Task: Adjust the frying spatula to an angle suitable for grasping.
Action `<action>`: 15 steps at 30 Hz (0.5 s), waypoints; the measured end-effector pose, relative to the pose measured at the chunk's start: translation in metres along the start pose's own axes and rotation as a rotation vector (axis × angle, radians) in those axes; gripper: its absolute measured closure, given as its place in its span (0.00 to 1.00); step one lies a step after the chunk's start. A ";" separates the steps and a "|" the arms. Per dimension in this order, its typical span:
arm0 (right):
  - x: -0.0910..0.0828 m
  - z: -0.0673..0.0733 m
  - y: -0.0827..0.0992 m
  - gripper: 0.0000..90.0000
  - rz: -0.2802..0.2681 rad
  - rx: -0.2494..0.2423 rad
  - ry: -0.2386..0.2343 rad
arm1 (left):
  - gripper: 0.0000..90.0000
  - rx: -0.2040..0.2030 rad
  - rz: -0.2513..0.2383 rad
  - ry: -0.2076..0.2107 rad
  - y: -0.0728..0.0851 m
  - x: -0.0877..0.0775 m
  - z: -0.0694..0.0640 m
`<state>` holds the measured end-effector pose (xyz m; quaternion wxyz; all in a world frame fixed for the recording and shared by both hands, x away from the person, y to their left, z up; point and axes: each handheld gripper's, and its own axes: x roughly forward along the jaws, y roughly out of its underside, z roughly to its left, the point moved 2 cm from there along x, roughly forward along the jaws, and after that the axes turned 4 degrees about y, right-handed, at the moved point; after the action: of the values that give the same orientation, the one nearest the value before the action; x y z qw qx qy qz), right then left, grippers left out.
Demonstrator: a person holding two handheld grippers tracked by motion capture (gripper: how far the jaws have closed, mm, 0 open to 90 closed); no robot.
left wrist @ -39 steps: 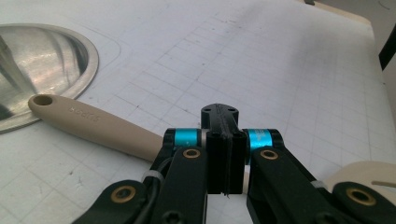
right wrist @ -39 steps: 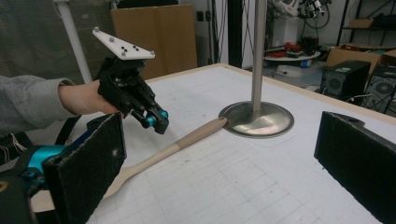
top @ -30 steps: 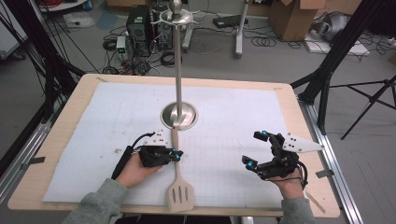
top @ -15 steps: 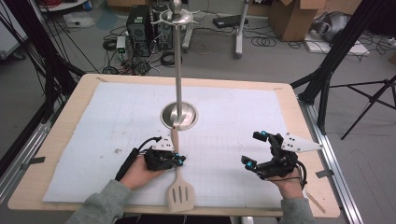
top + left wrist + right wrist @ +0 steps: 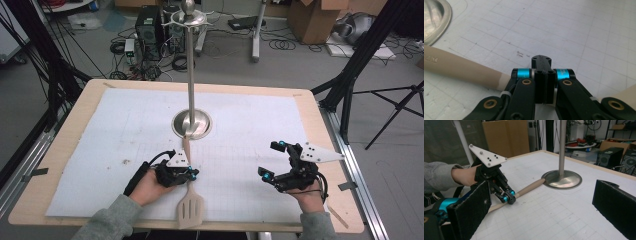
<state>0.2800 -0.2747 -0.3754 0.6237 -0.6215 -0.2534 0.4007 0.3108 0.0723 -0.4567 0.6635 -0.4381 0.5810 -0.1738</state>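
A beige slotted spatula (image 5: 190, 208) lies on the white gridded mat, head toward the near edge, handle tip touching the base of a steel stand (image 5: 191, 123). My left gripper (image 5: 192, 173) sits low over the middle of the handle (image 5: 461, 68) with its jaws shut together; the handle runs crosswise beneath them, not between them. The right gripper view shows that left gripper (image 5: 510, 198) resting on the handle (image 5: 529, 187). My right gripper (image 5: 271, 160) hovers to the right, open wide, its pads (image 5: 471, 205) far apart with nothing between them.
The stand's tall pole (image 5: 190, 65) rises from the mat's centre, topped with a hook ring. The wooden table edge (image 5: 345, 165) lies just right of my right hand. Cables, boxes and tripod legs stand on the floor beyond.
My left gripper has slid a little down the handle toward the near edge. The right gripper has shifted only slightly. The spatula lies about where it was.
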 end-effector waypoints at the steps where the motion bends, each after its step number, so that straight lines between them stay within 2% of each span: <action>1: 0.000 -0.001 0.000 0.01 0.001 -0.007 0.002 | 1.00 0.000 -0.004 0.004 0.001 -0.001 0.000; 4: 0.001 -0.001 0.000 0.01 0.004 -0.005 0.000 | 1.00 -0.009 -0.019 0.005 0.002 -0.002 0.000; 10: 0.000 -0.001 0.000 0.01 0.000 -0.001 0.003 | 1.00 -0.004 -0.008 0.005 0.005 -0.007 0.000; 15: -0.002 -0.001 0.000 0.01 -0.002 0.008 0.003 | 1.00 -0.007 -0.017 0.011 0.010 -0.012 0.001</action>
<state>0.2802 -0.2769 -0.3754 0.6270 -0.6193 -0.2516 0.4000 0.3057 0.0871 -0.4572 0.6574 -0.4444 0.5814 -0.1800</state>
